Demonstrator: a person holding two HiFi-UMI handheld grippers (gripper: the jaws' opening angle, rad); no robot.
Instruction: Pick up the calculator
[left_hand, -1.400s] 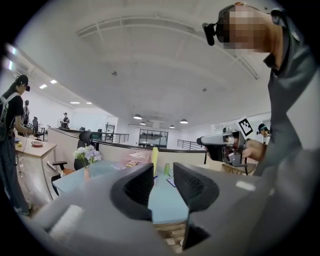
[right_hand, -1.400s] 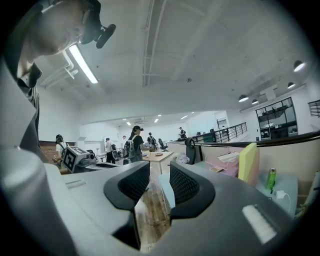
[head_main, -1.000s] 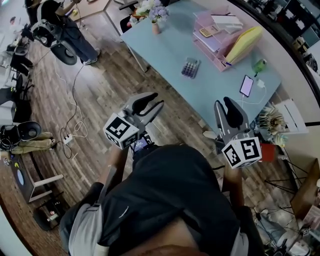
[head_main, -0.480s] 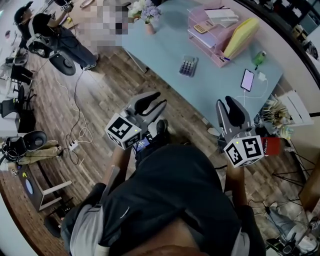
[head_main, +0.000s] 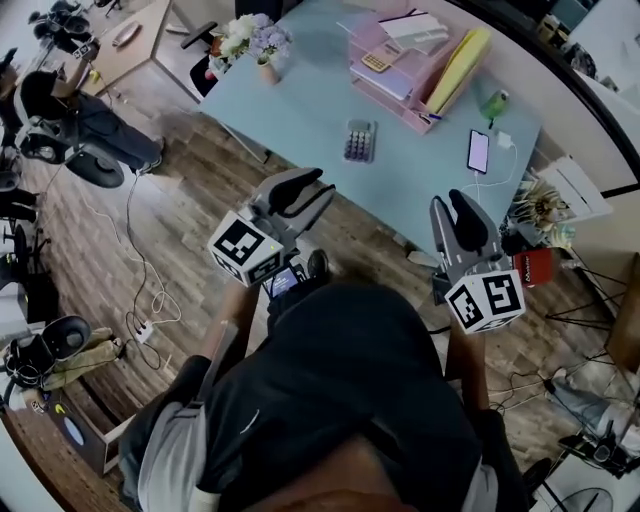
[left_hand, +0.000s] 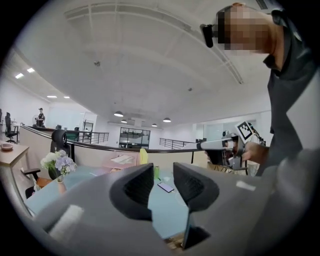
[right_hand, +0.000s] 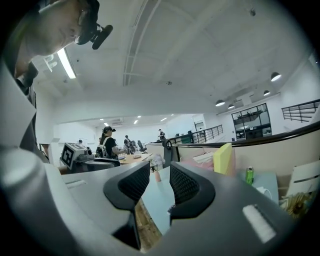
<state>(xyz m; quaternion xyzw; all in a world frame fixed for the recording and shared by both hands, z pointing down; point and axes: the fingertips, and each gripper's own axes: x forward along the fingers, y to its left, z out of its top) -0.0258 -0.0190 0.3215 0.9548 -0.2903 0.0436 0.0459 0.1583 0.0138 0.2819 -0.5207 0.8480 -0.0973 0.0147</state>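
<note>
The calculator (head_main: 359, 140) lies flat on the light-blue worktop (head_main: 300, 110), on the near side of the pink tray (head_main: 400, 85) and apart from it. Both grippers are held over the wooden floor (head_main: 190, 215), well short of the pink tray. The left gripper (head_main: 305, 192) is seen with its jaws a narrow gap apart and nothing between them, and the right gripper (head_main: 452, 213) is likewise slightly parted and empty. The approach is judged to be the step in hand. It is best done with one gripper brought in low, its jaws widened beforehand and closed across the calculator's narrower width, so that the pink tray is not knocked.
</note>
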